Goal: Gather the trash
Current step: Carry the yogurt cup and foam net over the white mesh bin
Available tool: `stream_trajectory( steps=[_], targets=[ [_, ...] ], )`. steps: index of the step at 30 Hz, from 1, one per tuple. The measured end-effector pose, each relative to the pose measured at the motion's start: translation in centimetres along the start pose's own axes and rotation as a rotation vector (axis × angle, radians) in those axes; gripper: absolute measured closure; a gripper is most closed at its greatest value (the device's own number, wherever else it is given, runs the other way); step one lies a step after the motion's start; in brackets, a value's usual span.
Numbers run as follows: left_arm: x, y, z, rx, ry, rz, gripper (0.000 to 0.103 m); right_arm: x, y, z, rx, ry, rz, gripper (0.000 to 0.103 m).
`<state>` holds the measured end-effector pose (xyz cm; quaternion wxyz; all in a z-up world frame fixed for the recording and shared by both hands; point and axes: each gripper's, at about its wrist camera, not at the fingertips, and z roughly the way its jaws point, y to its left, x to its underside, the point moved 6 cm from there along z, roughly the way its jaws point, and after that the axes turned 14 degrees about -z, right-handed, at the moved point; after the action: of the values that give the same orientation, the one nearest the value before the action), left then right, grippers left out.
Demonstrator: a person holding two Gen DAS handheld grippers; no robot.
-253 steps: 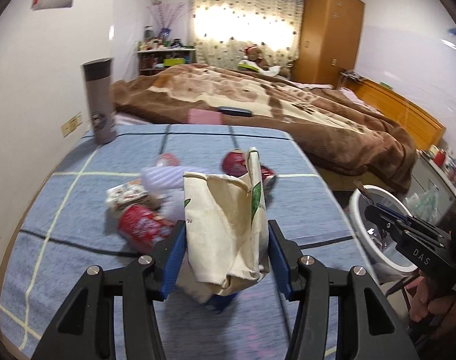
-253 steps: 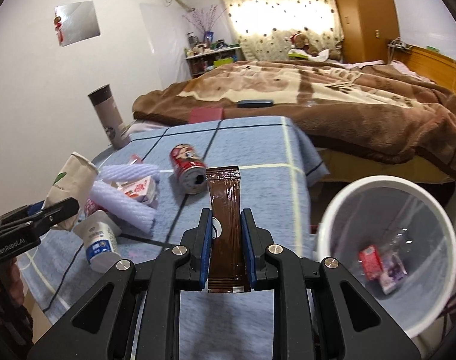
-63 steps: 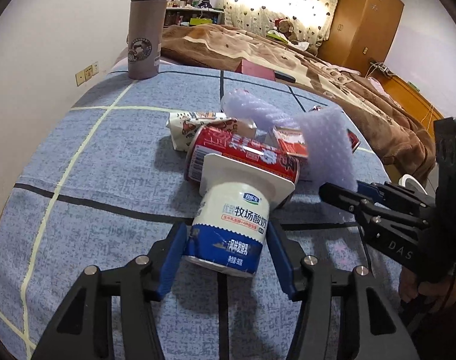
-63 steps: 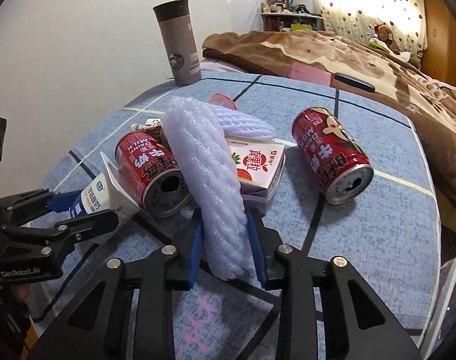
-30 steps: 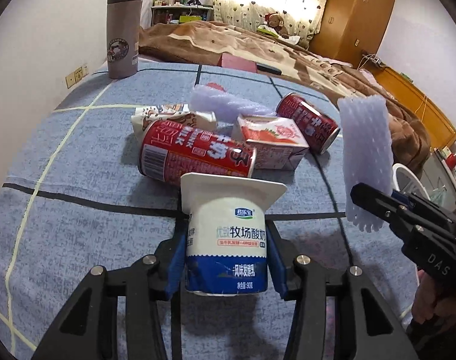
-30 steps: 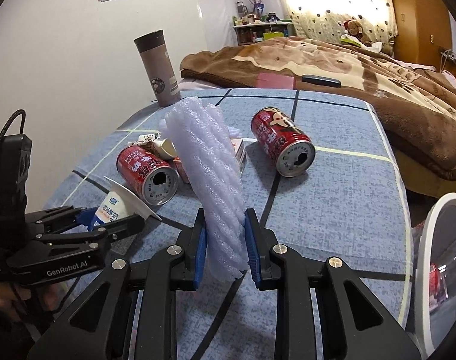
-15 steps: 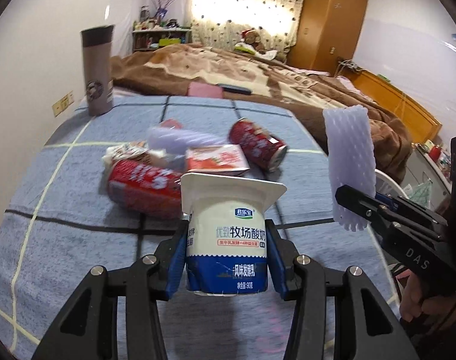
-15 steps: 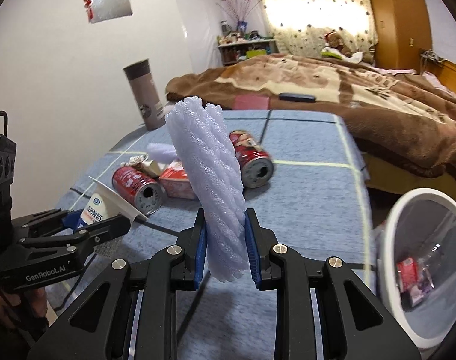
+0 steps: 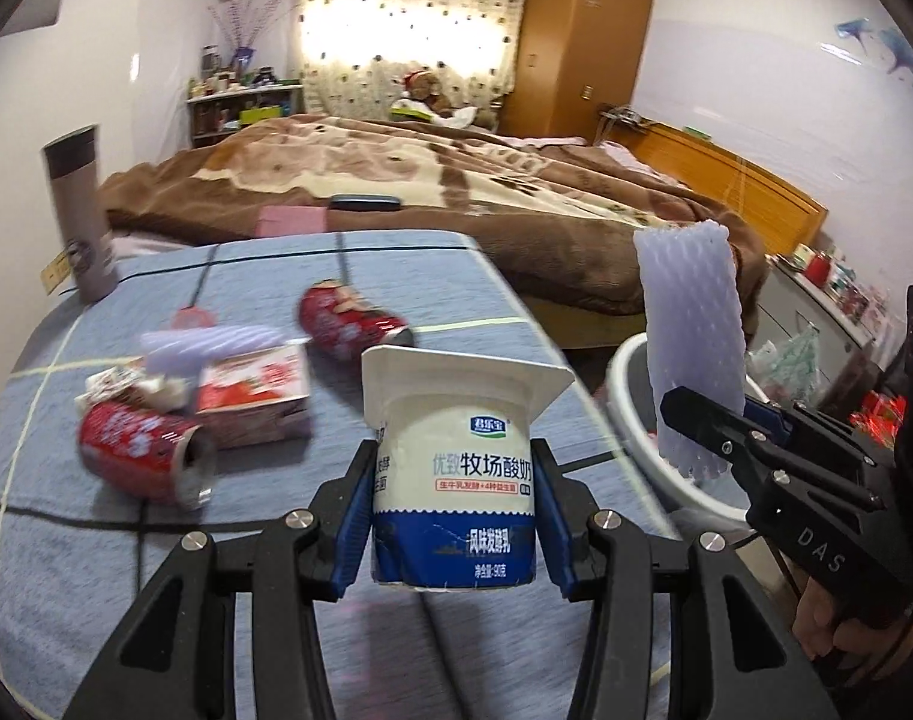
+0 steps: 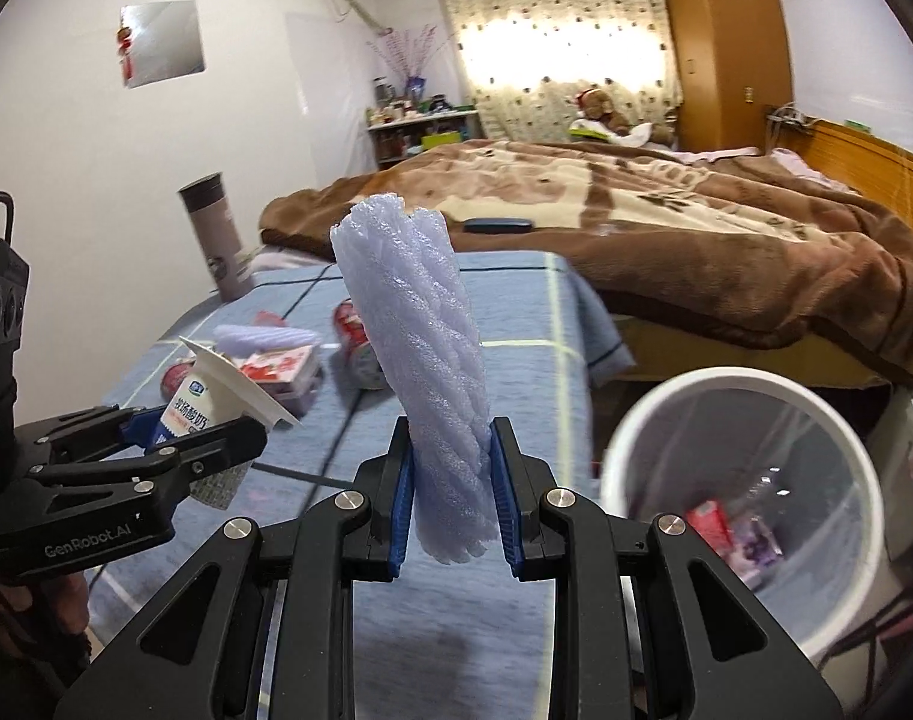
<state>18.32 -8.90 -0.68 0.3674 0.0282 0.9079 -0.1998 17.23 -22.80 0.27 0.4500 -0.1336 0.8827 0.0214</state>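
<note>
My left gripper (image 9: 453, 525) is shut on a white and blue yogurt cup (image 9: 456, 480), held upright above the blue tablecloth (image 9: 156, 570). My right gripper (image 10: 450, 495) is shut on a pale purple foam net sleeve (image 10: 420, 360) that stands up between the pads. The white trash bin (image 10: 744, 396) is at lower right in the right wrist view, with small cartons inside. Left on the table are two red cans (image 9: 141, 456) (image 9: 348, 321), a strawberry carton (image 9: 255, 396), a second foam sleeve (image 9: 210, 342) and a crumpled wrapper (image 9: 111, 384).
A brown thermos (image 9: 78, 216) stands at the table's far left corner near the wall. Behind the table is a bed with a brown blanket (image 9: 456, 180), a phone (image 9: 363, 201) and a pink item on it. A person's hand (image 9: 816, 630) holds the right gripper.
Both grippers have lifted and swung right toward the bin, each with its item still gripped. The trash on the table now lies farther left and the bin shows larger.
</note>
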Motion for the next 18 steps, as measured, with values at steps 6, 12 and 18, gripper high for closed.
stream_trajectory(
  steps=[6,12,18],
  targets=[
    [0.1,-4.4,1.5,0.061,0.019,0.044,0.053,0.7,-2.8,-1.1,0.074,0.005,0.027,0.078],
    [0.2,-8.1,3.1,0.106,0.036,0.087,0.053,1.7,-5.9,-2.1,0.144,0.022,0.070,0.078],
    [0.7,-11.2,4.8,0.135,0.067,0.126,0.053,3.3,-8.5,-2.5,0.210,0.063,0.116,0.078]
  ],
)
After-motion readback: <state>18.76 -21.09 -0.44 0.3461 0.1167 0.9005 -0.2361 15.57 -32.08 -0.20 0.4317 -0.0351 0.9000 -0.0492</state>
